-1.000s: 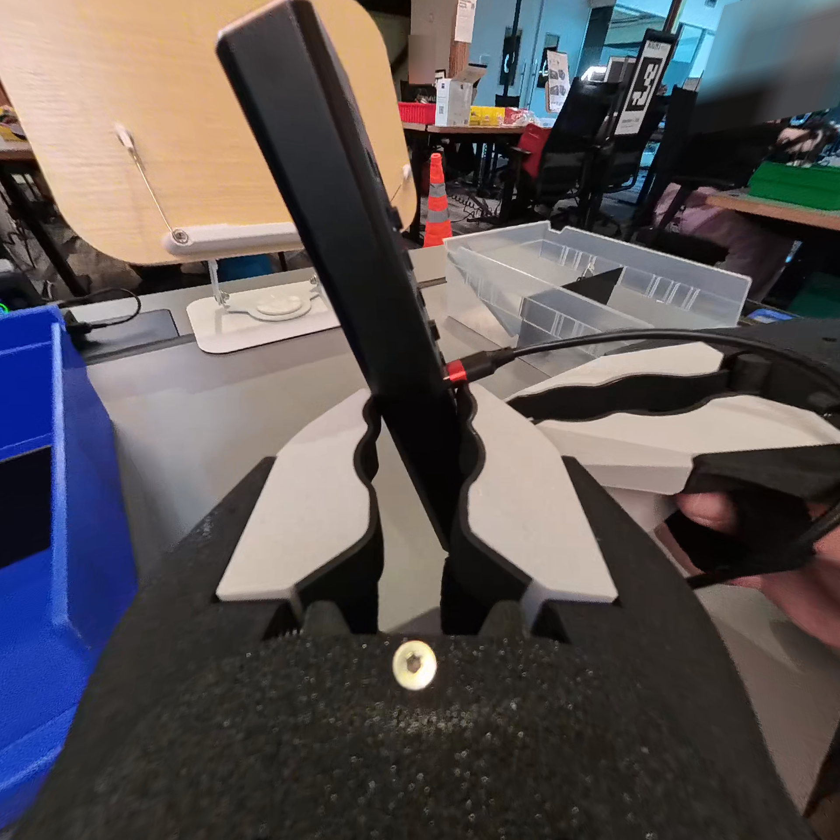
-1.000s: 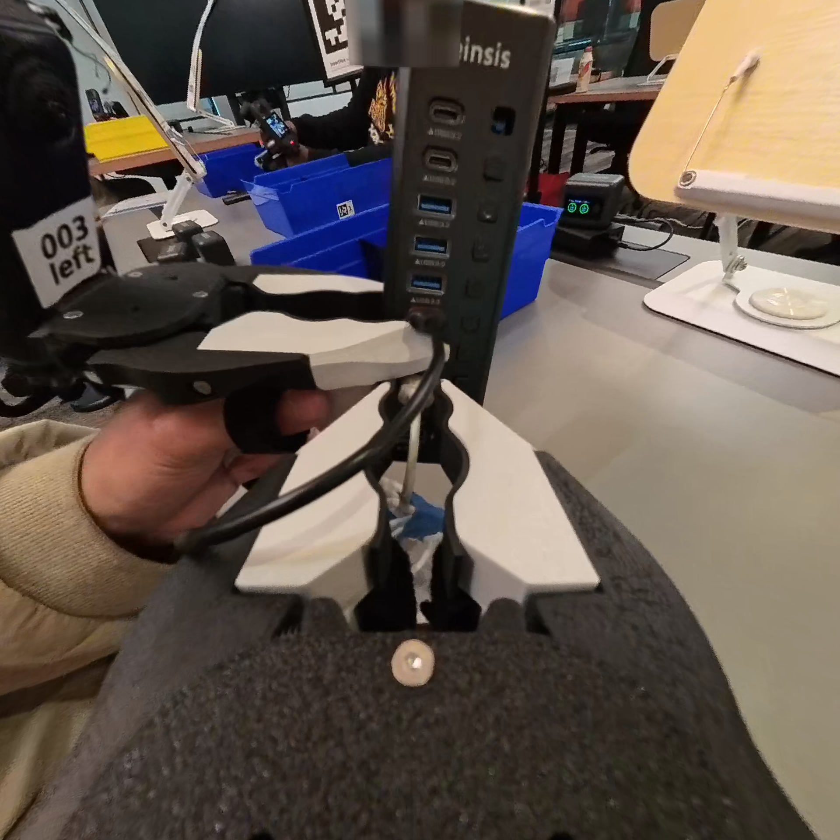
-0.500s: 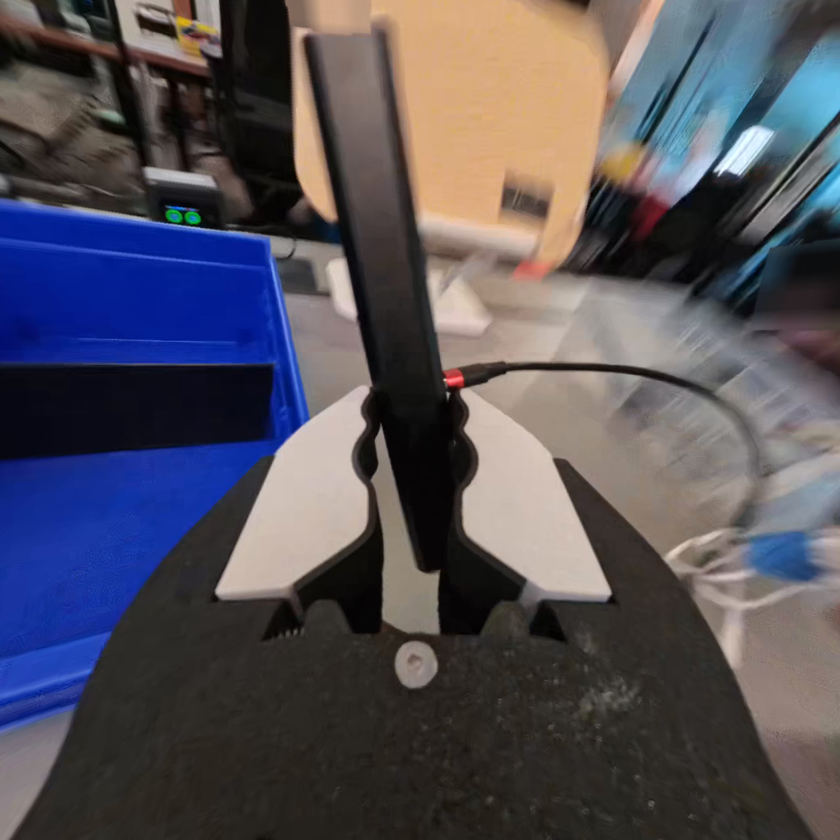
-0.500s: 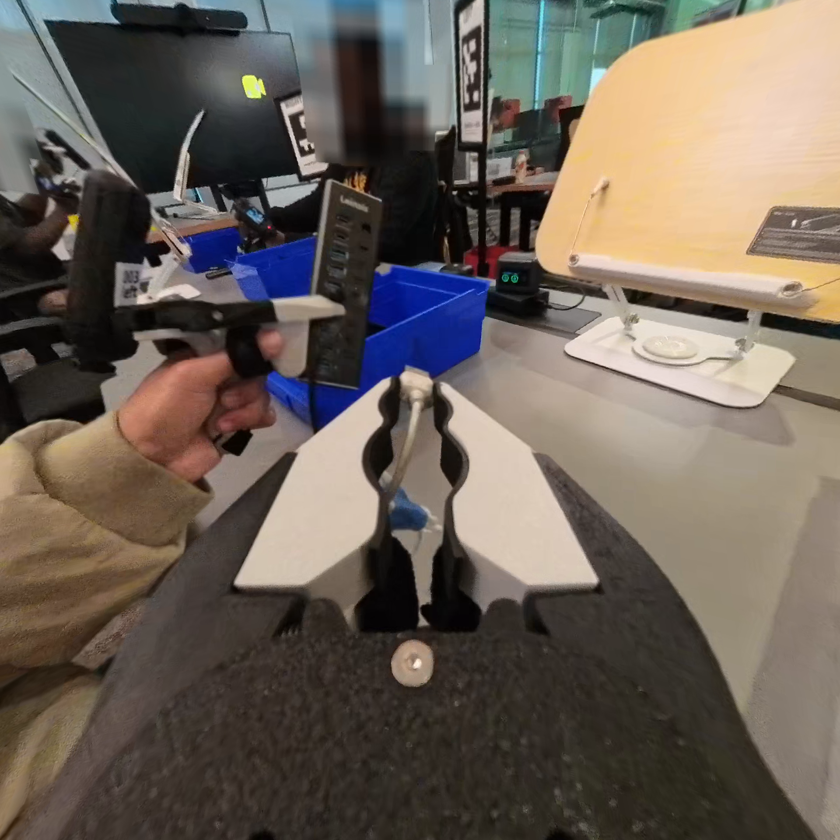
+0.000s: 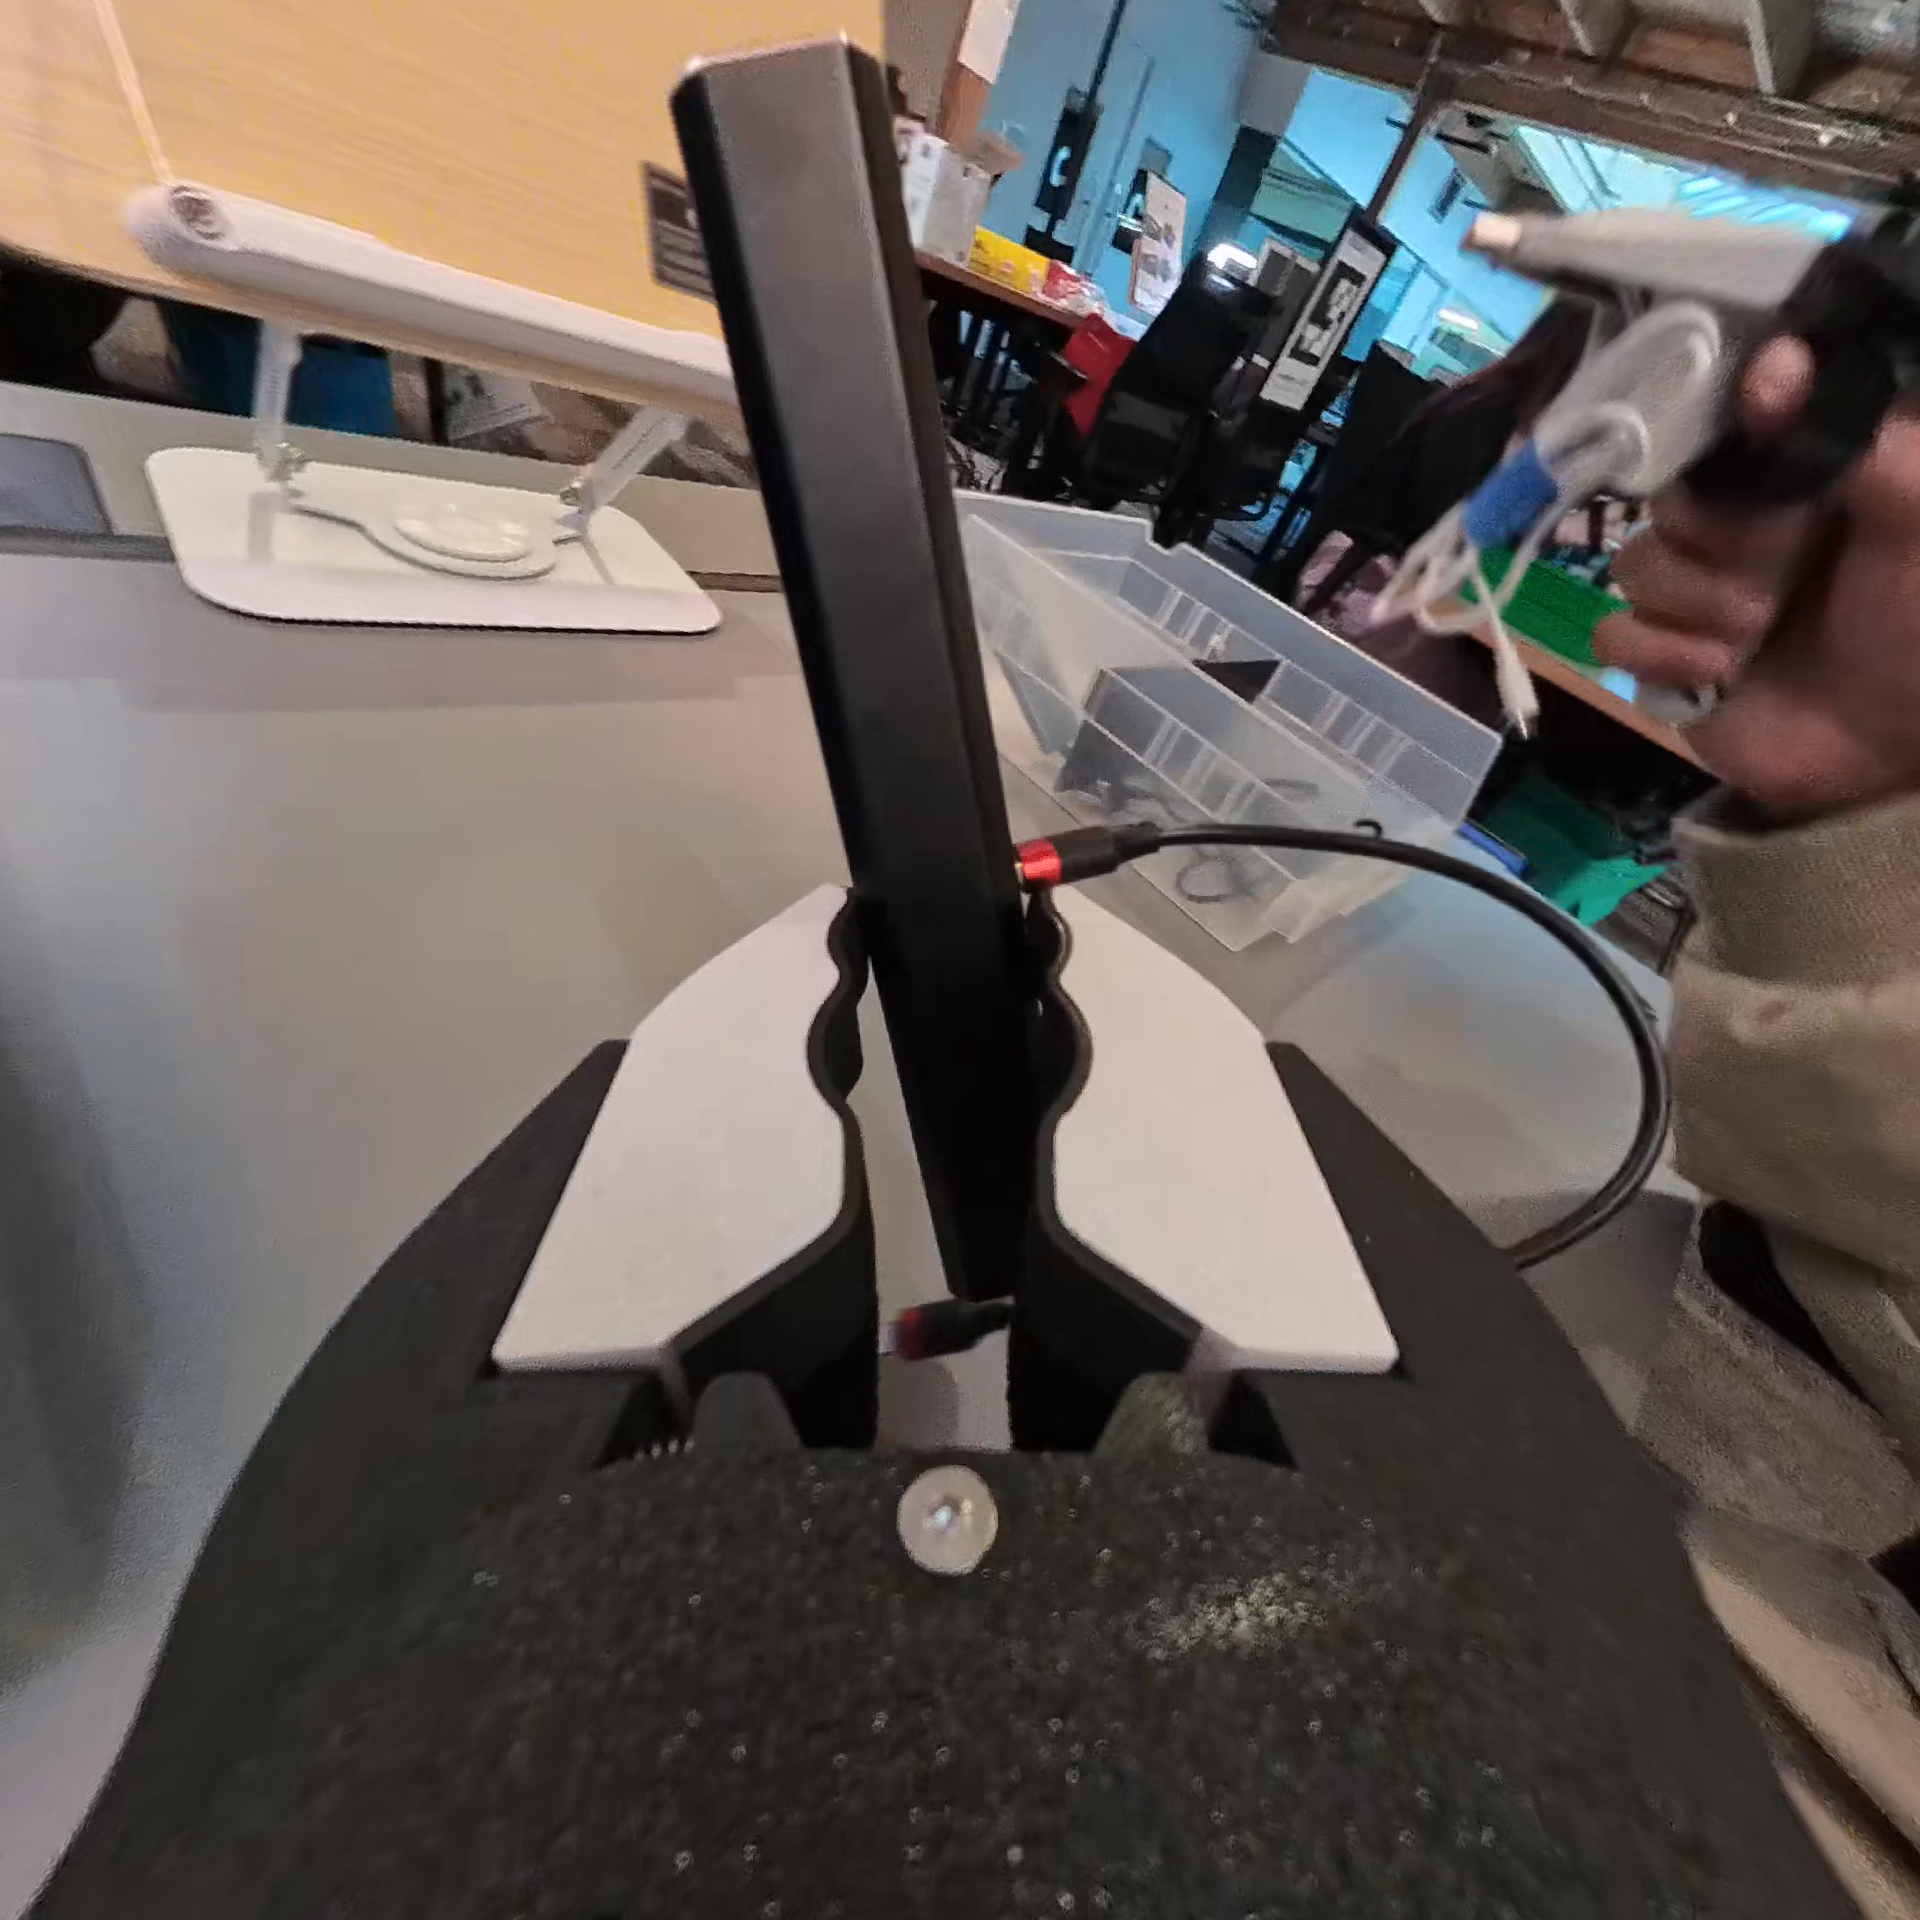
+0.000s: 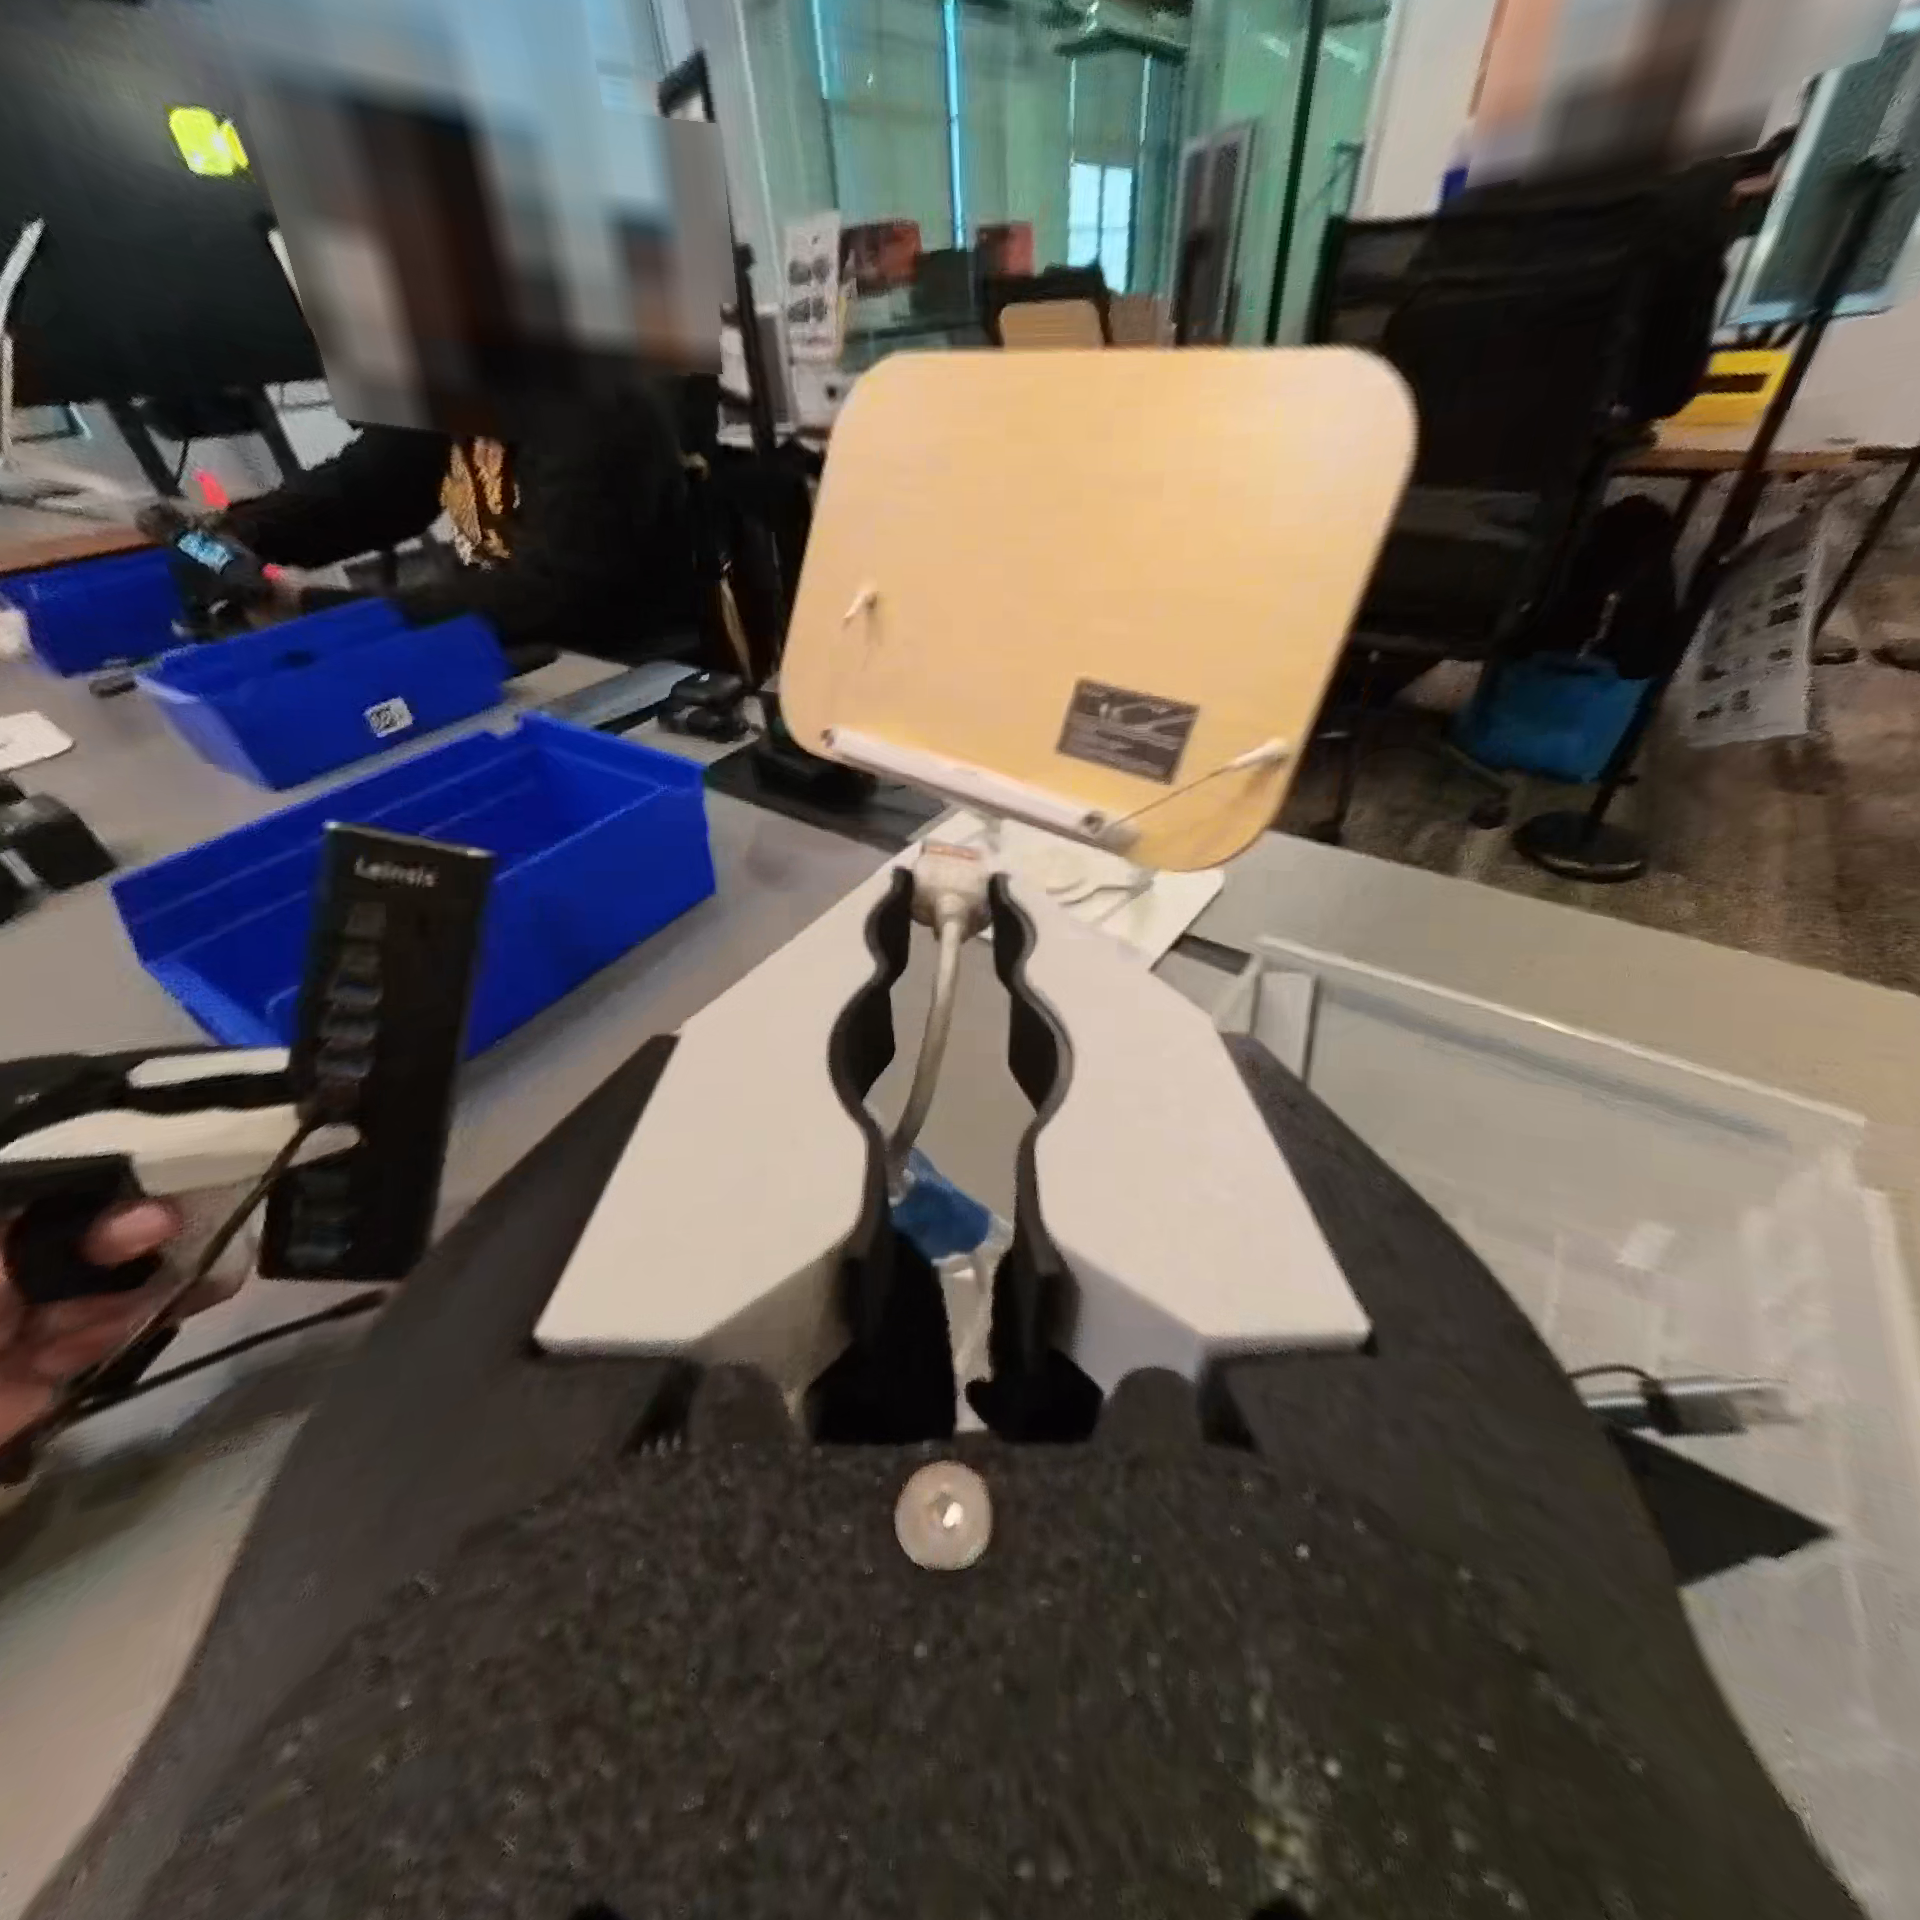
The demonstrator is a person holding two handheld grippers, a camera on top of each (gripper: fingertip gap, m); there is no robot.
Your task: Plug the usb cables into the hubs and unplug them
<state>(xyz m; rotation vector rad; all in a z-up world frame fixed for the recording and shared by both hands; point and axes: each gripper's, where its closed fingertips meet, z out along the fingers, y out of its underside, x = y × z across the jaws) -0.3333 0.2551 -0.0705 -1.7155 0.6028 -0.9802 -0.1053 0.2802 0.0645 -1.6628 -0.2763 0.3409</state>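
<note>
My left gripper (image 5: 940, 920) is shut on the lower end of a black USB hub (image 5: 831, 499) and holds it upright above the table. A black cable with a red collar (image 5: 1049, 860) is plugged into the hub's right face and loops down to the right. My right gripper (image 6: 945, 883) is shut on a white USB plug (image 6: 948, 871), whose white cable with a blue tie (image 6: 935, 1210) runs back between the fingers. The plug is well apart from the hub (image 6: 384, 1060), which stands at the left of the right wrist view. The right gripper (image 5: 1662, 260) shows high at the right of the left wrist view.
A wooden book stand (image 6: 1091, 582) on a white base stands at the back of the grey table. Blue bins (image 6: 447, 873) sit at the left. A clear divided bin (image 5: 1247, 686) is at the right. A small grey connector (image 6: 1688, 1408) lies near it. Left tips to right tips: about 25 cm. To reach the small grey connector (image 6: 1688, 1408) in a straight line is about 30 cm for my right fingers, about 45 cm for my left.
My right gripper has drawn back from the hub with the white plug and risen to the right. The left gripper has swung about with the hub still in it.
</note>
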